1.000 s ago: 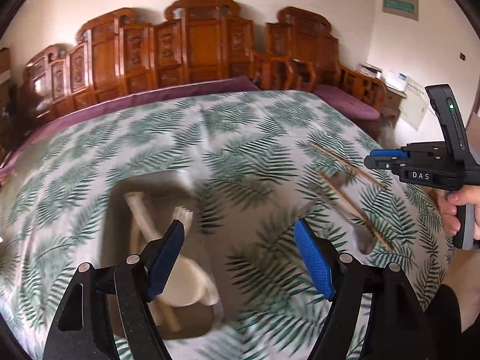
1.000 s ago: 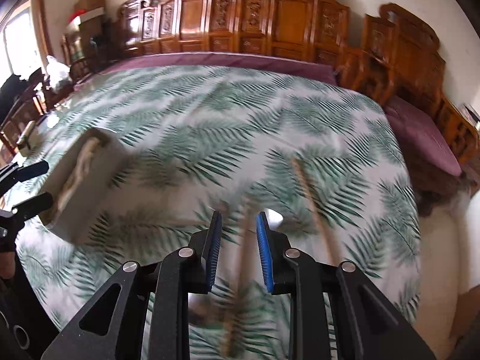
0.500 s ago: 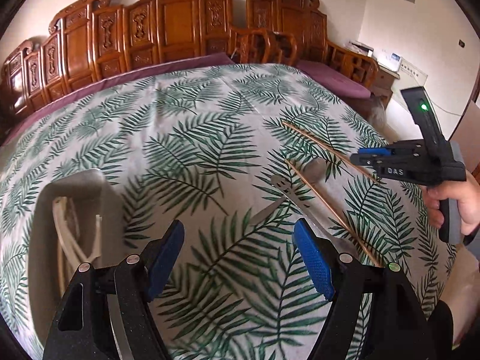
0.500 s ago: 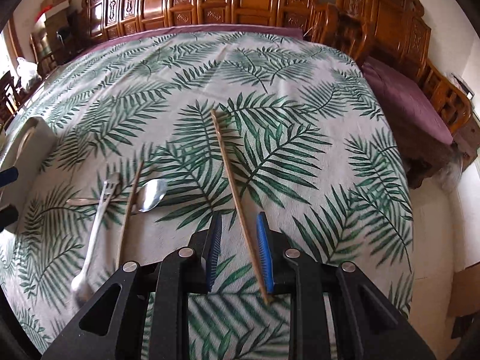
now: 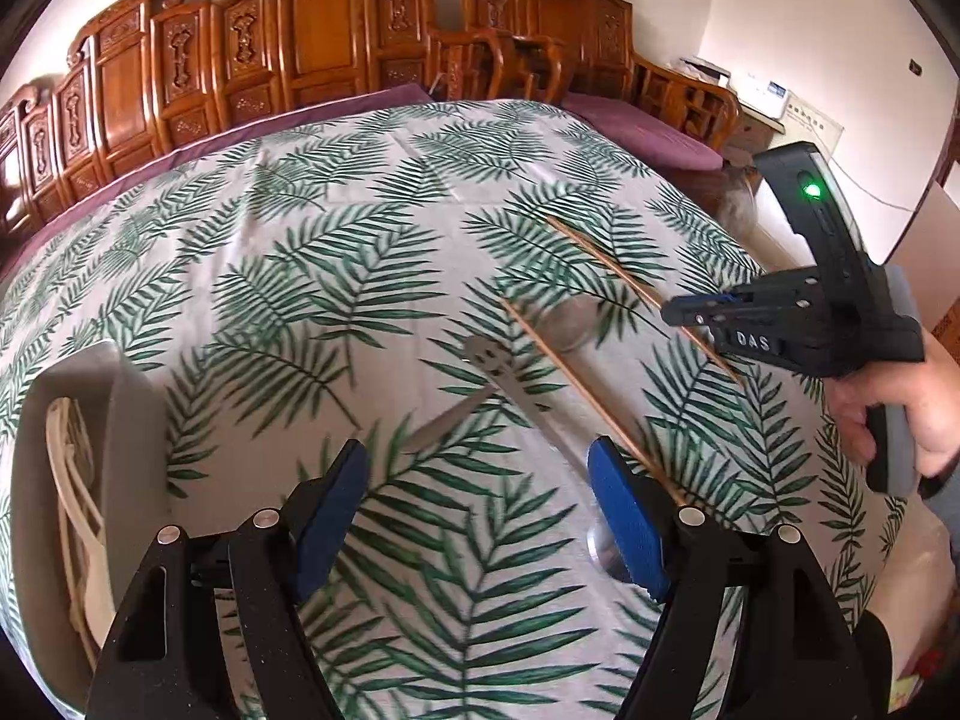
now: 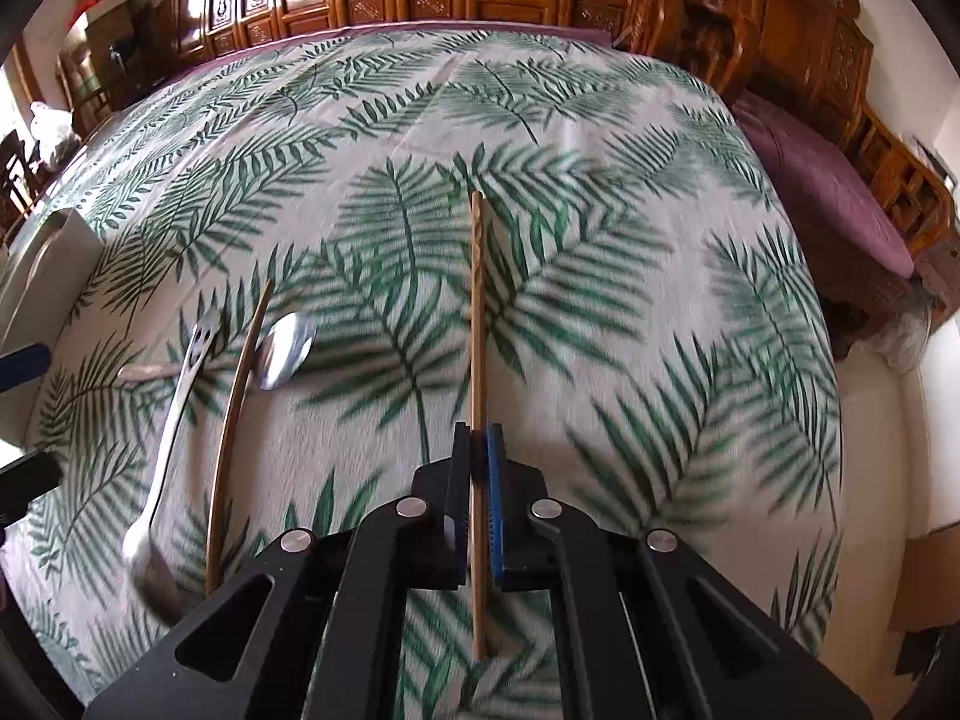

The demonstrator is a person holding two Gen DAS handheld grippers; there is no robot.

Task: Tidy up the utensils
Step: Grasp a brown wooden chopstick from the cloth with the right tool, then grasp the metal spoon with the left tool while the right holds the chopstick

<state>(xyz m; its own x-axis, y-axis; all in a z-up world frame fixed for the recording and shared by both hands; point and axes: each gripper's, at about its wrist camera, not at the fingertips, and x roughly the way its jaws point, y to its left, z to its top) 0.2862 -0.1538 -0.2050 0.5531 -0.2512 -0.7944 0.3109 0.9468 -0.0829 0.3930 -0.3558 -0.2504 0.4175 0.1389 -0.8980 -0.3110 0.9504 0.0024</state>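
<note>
We see a white tablecloth printed with green palm fronds (image 5: 372,276), tan wooden chopsticks (image 6: 477,324), silver metal spoons (image 6: 287,350), a grey plastic tray (image 5: 129,396), black grippers with blue pads (image 5: 624,516), and reddish-brown carved chairs (image 5: 324,30).

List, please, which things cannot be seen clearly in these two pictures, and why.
- Cream utensils in the grey tray, left wrist view: tray wall and picture edge cut them; kinds unclear.
- Steel utensil's lower end, right wrist view: motion blur.
- Held chopstick's middle, right wrist view: covered by the right gripper.
- Spoon's handle, left wrist view: crossed by the other chopstick.
</note>
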